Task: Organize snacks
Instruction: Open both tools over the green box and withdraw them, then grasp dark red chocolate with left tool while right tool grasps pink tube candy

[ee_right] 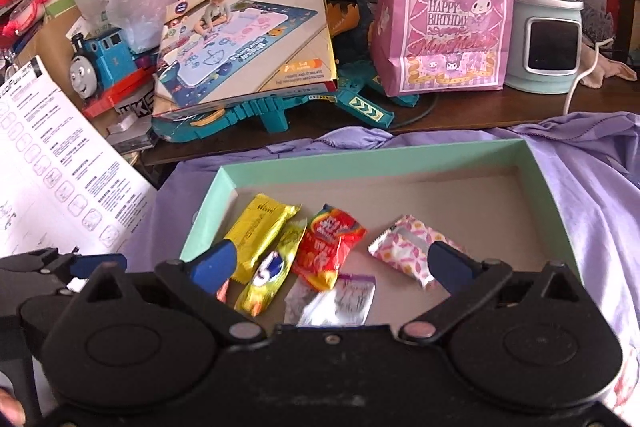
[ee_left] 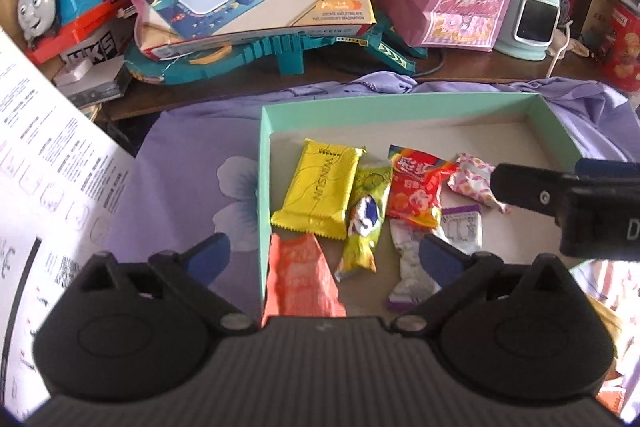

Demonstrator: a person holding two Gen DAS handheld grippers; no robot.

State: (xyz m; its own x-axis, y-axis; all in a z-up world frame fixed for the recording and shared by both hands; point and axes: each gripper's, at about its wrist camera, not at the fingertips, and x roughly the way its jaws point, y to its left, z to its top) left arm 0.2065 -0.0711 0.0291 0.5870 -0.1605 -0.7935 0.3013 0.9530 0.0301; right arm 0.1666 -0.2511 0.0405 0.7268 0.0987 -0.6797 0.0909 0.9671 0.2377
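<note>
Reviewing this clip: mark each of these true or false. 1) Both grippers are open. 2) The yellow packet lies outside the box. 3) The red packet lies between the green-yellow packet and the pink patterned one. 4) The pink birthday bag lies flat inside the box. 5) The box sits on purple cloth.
1) True: the left gripper and the right gripper both have their jaws spread wide, holding nothing.
2) False: the yellow packet lies inside the mint box.
3) True: the red packet lies between the green-yellow packet and the pink patterned packet.
4) False: the pink birthday bag stands upright behind the box.
5) True: purple cloth.
</note>
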